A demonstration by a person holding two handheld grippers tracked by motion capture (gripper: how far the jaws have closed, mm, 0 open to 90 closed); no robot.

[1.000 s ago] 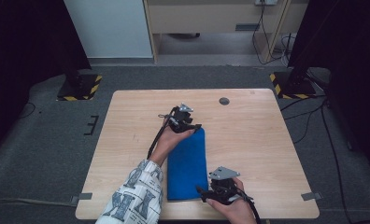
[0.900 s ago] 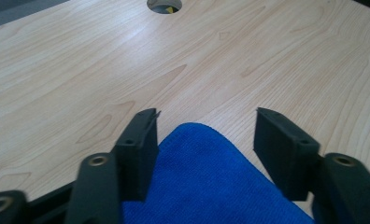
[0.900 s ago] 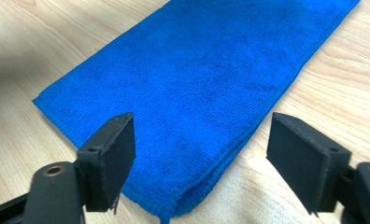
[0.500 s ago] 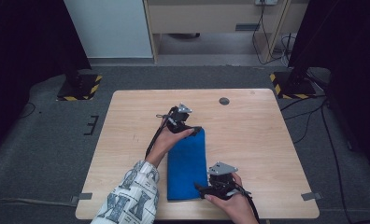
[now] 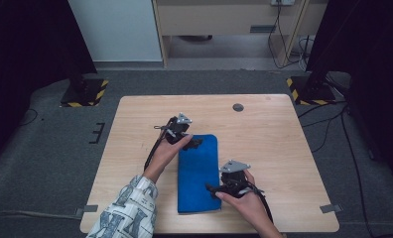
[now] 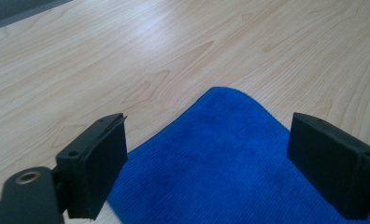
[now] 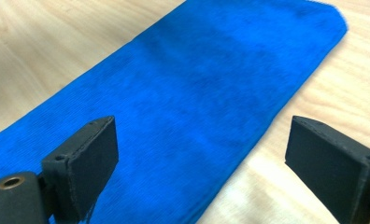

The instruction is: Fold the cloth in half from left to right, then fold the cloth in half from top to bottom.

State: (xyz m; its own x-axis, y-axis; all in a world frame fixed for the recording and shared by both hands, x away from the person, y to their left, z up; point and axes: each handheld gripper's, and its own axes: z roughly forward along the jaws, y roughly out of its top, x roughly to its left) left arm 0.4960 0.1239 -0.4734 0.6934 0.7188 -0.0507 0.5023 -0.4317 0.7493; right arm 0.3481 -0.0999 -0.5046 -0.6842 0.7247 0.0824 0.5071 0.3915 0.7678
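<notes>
**Both claws let go of the folded blue cloth**

On the left, the left claw (image 5: 193,144) sits at the far left corner of the blue cloth (image 5: 198,173); its jaws have just been opening and now stand wide, with the corner lying flat beneath them and nothing pinched. A second ago it sat farther up at the cloth's far edge. The cloth rests as a long folded strip in the middle of the tabletop (image 5: 284,148). To the right, the right claw (image 5: 215,188) hovers at the near right edge, its jaws likewise just spread and released. With both grips gone, this fold looks finished; the next fold probably needs fresh grasps.
</notes>
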